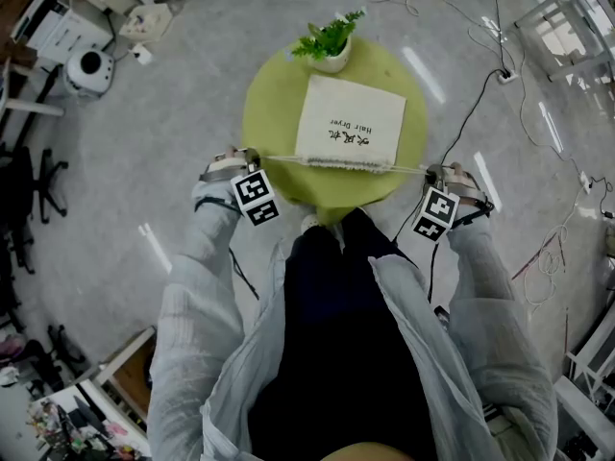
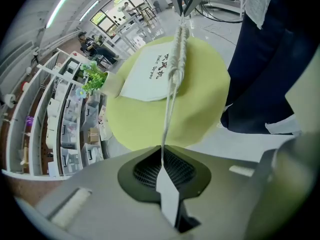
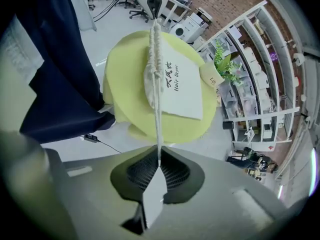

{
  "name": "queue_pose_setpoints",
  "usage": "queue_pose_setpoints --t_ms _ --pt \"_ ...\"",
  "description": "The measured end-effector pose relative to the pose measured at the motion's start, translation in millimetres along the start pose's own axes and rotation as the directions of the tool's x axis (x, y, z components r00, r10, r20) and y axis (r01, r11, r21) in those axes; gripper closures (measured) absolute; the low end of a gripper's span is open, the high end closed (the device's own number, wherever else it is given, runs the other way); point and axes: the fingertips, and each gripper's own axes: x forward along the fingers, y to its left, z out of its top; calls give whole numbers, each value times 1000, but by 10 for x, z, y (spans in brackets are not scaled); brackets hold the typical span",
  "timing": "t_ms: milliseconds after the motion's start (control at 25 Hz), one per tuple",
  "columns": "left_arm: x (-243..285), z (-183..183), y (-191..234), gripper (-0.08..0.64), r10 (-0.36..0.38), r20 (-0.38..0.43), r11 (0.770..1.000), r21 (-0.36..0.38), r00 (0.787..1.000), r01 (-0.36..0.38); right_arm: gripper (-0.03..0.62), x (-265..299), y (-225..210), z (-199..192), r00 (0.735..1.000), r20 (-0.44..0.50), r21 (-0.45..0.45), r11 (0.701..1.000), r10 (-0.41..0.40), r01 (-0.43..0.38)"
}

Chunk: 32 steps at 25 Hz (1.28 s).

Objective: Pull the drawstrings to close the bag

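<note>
The middle of the round table (image 1: 264,113) is being taken up by the flat bag (image 1: 351,123), and its far rim is being blocked by a potted plant (image 1: 330,44). Bare strips are being left open on either side of the bag. The near edge is being barred by taut drawstrings (image 1: 283,158), being gripped by the left gripper (image 1: 246,157) and the right gripper (image 1: 434,173). The floor to the right is being crossed by cables (image 1: 471,113).

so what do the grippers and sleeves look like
The left gripper and right gripper are grey with black meshed pads. Each carries a cube of black-and-white square markers. The sleeves are loose and pale grey.
</note>
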Motion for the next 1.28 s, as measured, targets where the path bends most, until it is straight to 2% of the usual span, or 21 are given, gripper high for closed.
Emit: queue_pose_setpoints --t_ms 280,520,640,760,880,1280 --pt "3 -145 117 527 16 -59 1000 -11 998 -17 575 19 -62 -128 999 -41 -14 1000 -5 4" --pt "-16 -178 169 528 35 -70 999 -6 997 -36 577 32 -93 -289 997 -78 -29 999 -20 18" --pt "-19 -193 163 528 54 -83 999 8 995 -54 577 30 -68 -379 995 -98 -16 1000 1 -3" --pt "2 -216 117 529 37 -100 999 -7 994 -38 577 31 -34 -449 993 -115 -6 1000 18 -19" --pt "25 -301 85 529 27 -124 999 -24 992 -31 577 16 -38 -495 993 -118 -25 1000 -1 -2" --pt "52 -467 95 529 68 -163 997 34 984 -63 577 -8 -14 -733 990 -140 0 1000 22 -22"
